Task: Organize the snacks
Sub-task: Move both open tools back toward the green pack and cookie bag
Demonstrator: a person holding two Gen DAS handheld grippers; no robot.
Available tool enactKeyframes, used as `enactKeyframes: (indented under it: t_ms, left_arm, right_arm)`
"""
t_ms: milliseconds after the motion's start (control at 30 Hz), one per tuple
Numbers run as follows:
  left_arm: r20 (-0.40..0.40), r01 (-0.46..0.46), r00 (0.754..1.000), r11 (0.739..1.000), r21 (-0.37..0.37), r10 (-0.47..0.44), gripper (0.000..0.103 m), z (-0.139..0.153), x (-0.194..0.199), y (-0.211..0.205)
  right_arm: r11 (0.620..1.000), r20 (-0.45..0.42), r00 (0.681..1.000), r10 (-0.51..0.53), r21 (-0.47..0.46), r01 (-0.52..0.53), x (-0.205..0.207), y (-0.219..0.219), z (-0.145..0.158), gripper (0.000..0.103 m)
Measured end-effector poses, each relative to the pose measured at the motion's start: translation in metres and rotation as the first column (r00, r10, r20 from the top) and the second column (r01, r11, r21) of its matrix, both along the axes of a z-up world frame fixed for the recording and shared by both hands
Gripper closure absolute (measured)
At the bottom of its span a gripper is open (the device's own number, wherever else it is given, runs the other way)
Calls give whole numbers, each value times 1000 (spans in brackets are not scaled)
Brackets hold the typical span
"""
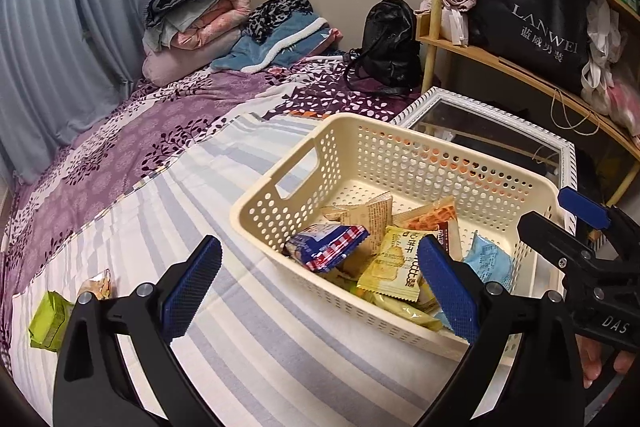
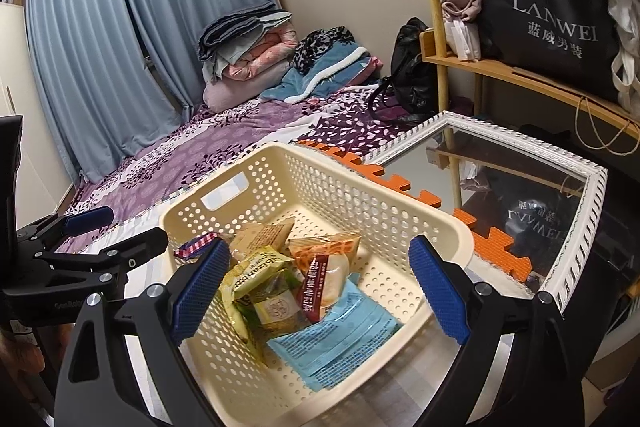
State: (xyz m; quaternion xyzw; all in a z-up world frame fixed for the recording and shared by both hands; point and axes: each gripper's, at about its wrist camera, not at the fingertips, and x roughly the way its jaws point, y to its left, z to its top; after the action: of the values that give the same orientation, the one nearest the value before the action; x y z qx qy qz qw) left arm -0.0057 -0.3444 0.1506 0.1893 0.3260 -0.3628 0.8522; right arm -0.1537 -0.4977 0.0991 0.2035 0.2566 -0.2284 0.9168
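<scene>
Left wrist view: the left gripper (image 1: 320, 283) hangs with fingers spread and released over the striped bed (image 1: 240, 347). The cream basket (image 1: 280, 195) of snack packets (image 1: 394, 263) lies at 2 o'clock; two loose packets (image 1: 50, 319) lie at 9 o'clock.

Right wrist view: the right gripper (image 2: 320, 287), fingers released, hovers above the basket (image 2: 400, 195), its blue packet (image 2: 340, 343) at centre.

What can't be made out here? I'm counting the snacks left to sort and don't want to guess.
- Green packet, left wrist view: partly hidden by the left gripper.
- Small packet beside it: too small to identify.
- Basket contents, both views: packets overlap, count unclear.
- Bed nearest the cameras: cut off by the frame edge.
</scene>
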Motion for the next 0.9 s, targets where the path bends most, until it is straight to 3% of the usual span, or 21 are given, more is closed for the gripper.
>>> enactKeyframes:
  t_ms: [467, 900]
  left_arm:
    - [-13, -138, 990, 990, 15, 139, 3, -11, 29, 60]
    - [-24, -347, 937, 936, 55, 349, 3, -26, 82, 162]
  right_arm:
    - [991, -21, 991, 133, -18, -133, 30, 40, 5, 6]
    - [954, -59, 953, 297, -32, -299, 72, 99, 11, 5]
